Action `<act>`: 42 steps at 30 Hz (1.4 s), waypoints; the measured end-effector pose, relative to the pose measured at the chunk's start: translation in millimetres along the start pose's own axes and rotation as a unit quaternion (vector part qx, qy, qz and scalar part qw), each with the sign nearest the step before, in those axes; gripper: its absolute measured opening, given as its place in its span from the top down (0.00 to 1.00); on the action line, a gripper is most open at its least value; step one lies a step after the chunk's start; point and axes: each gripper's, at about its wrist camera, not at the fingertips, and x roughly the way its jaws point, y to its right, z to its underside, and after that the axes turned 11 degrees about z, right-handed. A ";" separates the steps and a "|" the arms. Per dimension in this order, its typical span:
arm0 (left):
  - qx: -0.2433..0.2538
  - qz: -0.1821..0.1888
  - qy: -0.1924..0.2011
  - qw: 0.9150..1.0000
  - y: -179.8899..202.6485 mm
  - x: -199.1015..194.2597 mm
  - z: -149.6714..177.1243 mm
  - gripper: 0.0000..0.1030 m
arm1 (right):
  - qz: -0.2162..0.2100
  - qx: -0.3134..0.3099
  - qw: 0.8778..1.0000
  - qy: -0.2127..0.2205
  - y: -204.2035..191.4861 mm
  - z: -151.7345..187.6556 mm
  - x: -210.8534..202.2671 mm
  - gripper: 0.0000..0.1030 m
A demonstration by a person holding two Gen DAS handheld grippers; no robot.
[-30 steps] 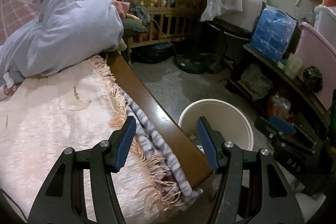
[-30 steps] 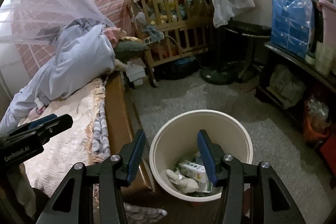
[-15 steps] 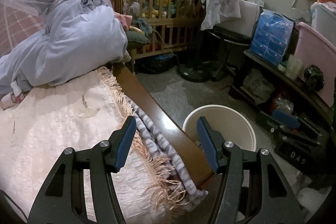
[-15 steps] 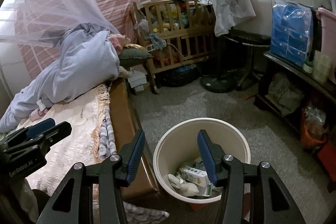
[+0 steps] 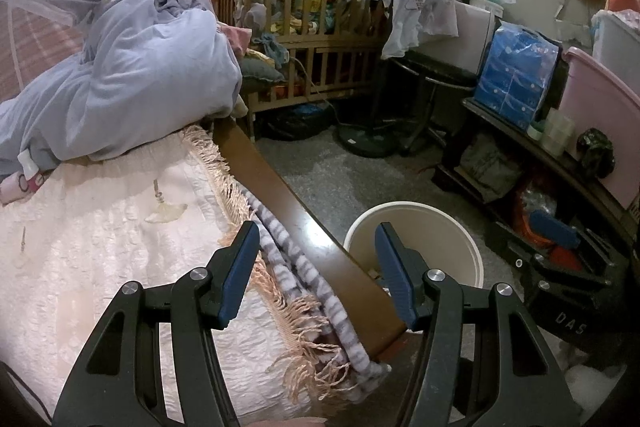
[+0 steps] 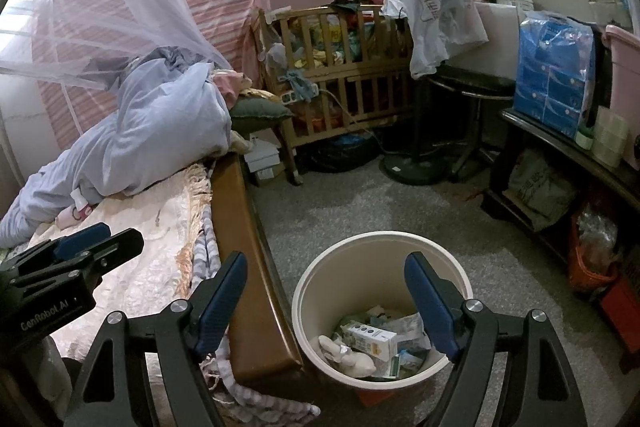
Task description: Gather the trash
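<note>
**Both tongs empty, trash down in the bin by the bed**

My right gripper (image 6: 326, 293) hangs over the round cream plastic bin (image 6: 316, 273), which stands on the grey speckled floor (image 6: 360, 203) just beside the brown wooden bed rail (image 6: 240, 227), near the foot-end corner of the bed. Its blue-padded jaws have just been opening and now stand spread wide, w/ nothing between them. The trash is inside the bin: a white carton w/ dark dots (image 6: 370, 339), a crumpled whitish wad (image 6: 352, 359) against its left end, plus paper scraps and wrappers around them. I can't tell what each scrap is; the pile is small and jumbled at the bottom.

My left gripper (image 5: 316, 271) is spread about halfway, pads apart, nothing pinched. It sits over the bed's edge, w/ the left finger over the pale pink quilted bedspread (image 5: 100, 247) and the right finger over the bin's rim (image 5: 416, 211). Between the two pads I see the peach fringe (image 5: 224, 187), a grey-and-white striped blanket edge (image 5: 304, 267) and the rail. In the right wrist view the left gripper (image 6: 80, 247) shows at the left edge, above the bedspread.

At the head end of the bed lies a bunched light-blue duvet (image 5: 132, 83), under a white mosquito net (image 6: 100, 7). Beyond the bed's far corner stands a wooden slatted cot (image 6: 344, 67) full of clothes.
</note>
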 end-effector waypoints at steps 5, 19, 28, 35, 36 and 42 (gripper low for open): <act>-0.001 -0.001 0.000 1.000 0.0 0.0 0.1 0.43 | 0.001 -0.001 1.000 -0.002 -0.9 1.8 -0.7 0.24; -0.003 -0.002 0.001 1.000 -0.9 0.1 -0.7 0.43 | 0.001 -0.003 1.000 -0.006 2.0 1.7 3.5 0.24; -0.003 -0.002 0.000 1.000 -0.4 0.1 -0.4 0.43 | 0.002 -0.003 1.000 -0.006 2.1 1.8 3.1 0.24; -0.003 -0.002 0.001 1.000 2.0 0.4 -0.7 0.43 | 0.002 -0.001 1.000 -0.008 2.1 1.8 2.8 0.24; -0.004 -0.002 0.001 1.000 2.2 0.4 -0.6 0.43 | 0.003 -0.001 1.000 -0.008 3.0 3.1 3.8 0.24; -0.003 -0.002 0.000 1.000 7.2 1.8 -0.3 0.43 | 0.002 -0.001 1.000 -0.011 4.6 4.8 6.5 0.24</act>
